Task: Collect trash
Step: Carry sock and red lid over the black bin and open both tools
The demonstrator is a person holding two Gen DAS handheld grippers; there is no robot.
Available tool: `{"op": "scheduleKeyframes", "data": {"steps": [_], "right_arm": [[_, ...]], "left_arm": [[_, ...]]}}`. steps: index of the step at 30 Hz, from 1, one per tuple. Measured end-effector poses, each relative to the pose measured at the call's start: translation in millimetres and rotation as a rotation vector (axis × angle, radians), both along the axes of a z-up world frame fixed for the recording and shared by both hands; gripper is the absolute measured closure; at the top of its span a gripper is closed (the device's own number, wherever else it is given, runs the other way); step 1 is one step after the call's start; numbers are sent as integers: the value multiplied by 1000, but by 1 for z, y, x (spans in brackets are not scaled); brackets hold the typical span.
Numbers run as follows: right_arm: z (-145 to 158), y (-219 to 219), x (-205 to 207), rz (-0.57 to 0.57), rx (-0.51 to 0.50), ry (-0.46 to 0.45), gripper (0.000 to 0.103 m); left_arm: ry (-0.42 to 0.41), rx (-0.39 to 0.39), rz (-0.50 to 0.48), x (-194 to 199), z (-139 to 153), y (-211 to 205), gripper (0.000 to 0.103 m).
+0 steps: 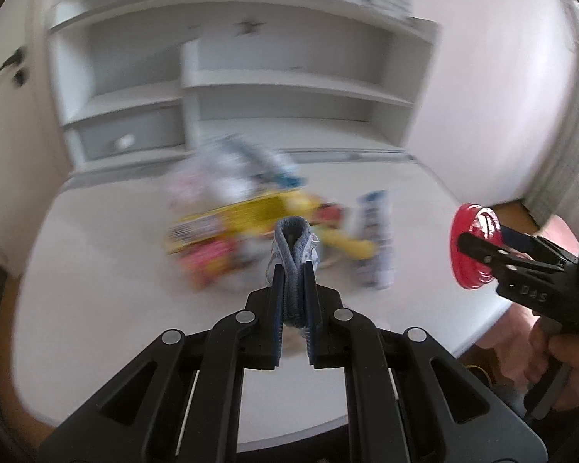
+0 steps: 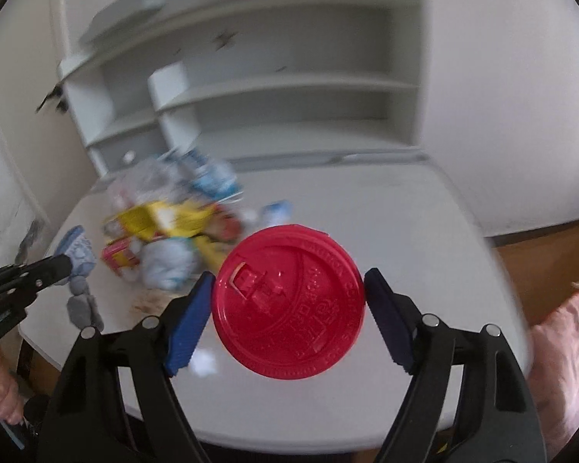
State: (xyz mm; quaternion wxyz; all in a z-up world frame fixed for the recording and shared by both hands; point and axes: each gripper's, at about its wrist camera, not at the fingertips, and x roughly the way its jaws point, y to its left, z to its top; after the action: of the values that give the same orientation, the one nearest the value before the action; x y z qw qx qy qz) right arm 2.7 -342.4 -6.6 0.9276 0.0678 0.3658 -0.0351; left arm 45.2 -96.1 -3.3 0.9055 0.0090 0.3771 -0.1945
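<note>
Currently your right gripper (image 2: 289, 301) pinches the red cup lid (image 2: 288, 301) edgewise; your left gripper (image 1: 292, 270) clamps a folded grey cloth (image 1: 294, 254).

White table (image 2: 366, 208) stands before white shelving (image 2: 289, 88) and wooden floor (image 2: 540, 262).

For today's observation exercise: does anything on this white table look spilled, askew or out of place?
Yes. A heap of crumpled wrappers and packets, yellow, red and blue-white, lies jumbled on the round white table instead of in a bin. Brownish crumbs appear scattered beside the heap. Blur hides finer detail.
</note>
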Motion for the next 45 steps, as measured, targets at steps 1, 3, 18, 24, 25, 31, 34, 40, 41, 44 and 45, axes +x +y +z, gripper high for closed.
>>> {"op": "scheduleKeyframes", "data": {"steps": [1, 3, 18, 24, 25, 31, 34, 40, 41, 44, 45], "right_arm": [[3, -22, -14, -45, -6, -11, 27], [5, -63, -40, -127, 3, -22, 27], [-131, -332, -294, -682, 115, 202, 27], [-213, -366, -366, -774, 219, 365, 27], [-222, -366, -367, -776, 233, 379, 27], [-274, -368, -369, -764, 322, 442, 27], [-283, -371, -370, -765, 347, 444, 26], [-288, -379, -367, -762, 361, 430, 26], [-287, -379, -367, -762, 361, 425, 26], [-282, -379, -368, -759, 363, 407, 26], [-283, -380, -366, -758, 363, 406, 26]], "left_arm": [[-4, -12, -48, -3, 4, -25, 95], [-5, -31, -132, -11, 7, -68, 95], [324, 28, -777, -148, -111, -428, 95], [516, 164, -836, -201, -202, -510, 95], [555, 179, -834, -203, -216, -513, 95], [603, 318, -861, -236, -266, -537, 95], [599, 340, -880, -239, -277, -543, 95], [611, 332, -906, -240, -273, -546, 89], [613, 330, -907, -240, -273, -546, 74], [596, 321, -903, -240, -269, -546, 37], [583, 317, -904, -240, -267, -546, 37]]}}
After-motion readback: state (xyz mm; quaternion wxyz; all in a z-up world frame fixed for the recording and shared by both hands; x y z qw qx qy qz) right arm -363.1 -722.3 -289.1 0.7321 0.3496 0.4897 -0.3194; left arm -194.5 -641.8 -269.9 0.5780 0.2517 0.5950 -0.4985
